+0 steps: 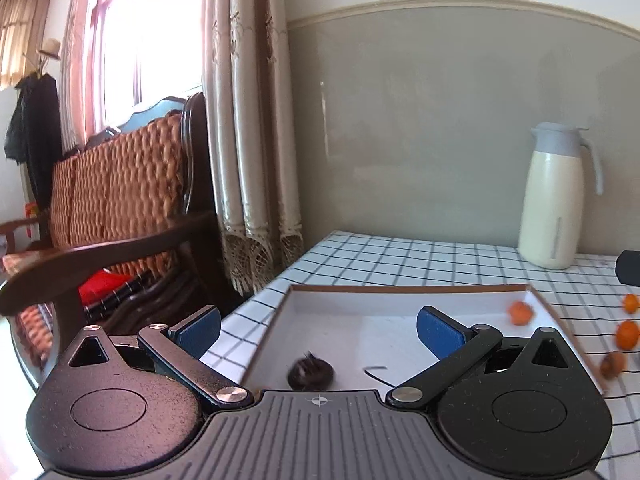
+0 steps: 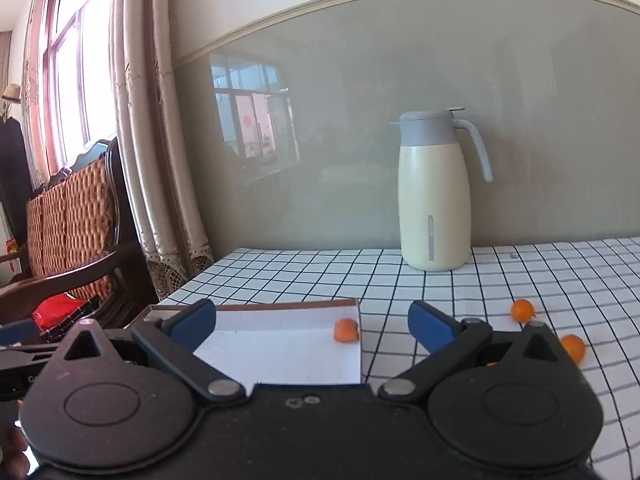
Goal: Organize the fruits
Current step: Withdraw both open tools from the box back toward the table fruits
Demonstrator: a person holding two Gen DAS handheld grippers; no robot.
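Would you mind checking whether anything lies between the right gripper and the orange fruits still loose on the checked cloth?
Nothing visible does. The right gripper is open and empty, and the loose orange fruits lie on bare checked cloth to its right. The thermos stands well behind, by the wall.

Tray [image 1: 400, 312] floor ahead of my fingers is mostly open, just 1 dark fruit [image 1: 310, 374] near me and 1 orange one [image 2: 346, 330] in the far corner. Jug [image 2: 434, 204] blocks the back, by the wall.
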